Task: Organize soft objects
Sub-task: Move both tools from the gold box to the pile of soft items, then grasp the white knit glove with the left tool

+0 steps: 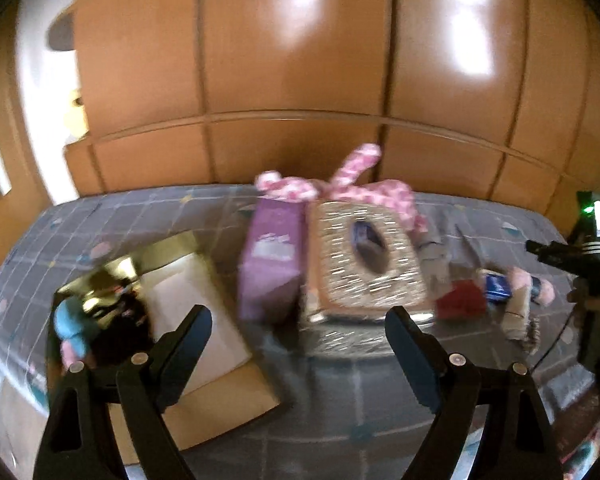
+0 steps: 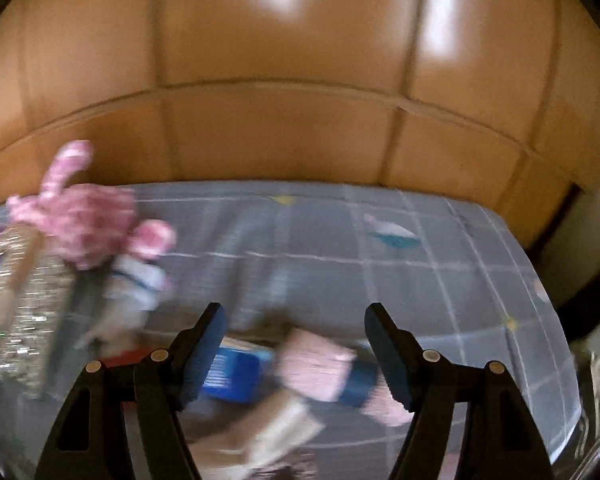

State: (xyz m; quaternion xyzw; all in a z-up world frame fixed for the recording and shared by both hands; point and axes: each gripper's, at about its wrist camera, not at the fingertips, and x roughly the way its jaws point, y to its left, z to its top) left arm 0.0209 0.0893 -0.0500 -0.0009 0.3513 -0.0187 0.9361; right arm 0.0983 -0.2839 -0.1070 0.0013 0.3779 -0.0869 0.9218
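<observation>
Directly beneath the right gripper (image 2: 296, 344)'s spread fingers lie blurred soft objects (image 2: 316, 368).

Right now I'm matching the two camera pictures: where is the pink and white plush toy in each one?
Left wrist view: pink and white plush toy lies upper centre, behind the glittery gold tissue box.
Right wrist view: toy at left edge, middle height.
Shared landmark: the tissue box.

Glossy wood wardrobe (image 1: 300, 40), cloth bedsheet (image 2: 320, 240), sequinned tissue box (image 1: 364, 264)
</observation>
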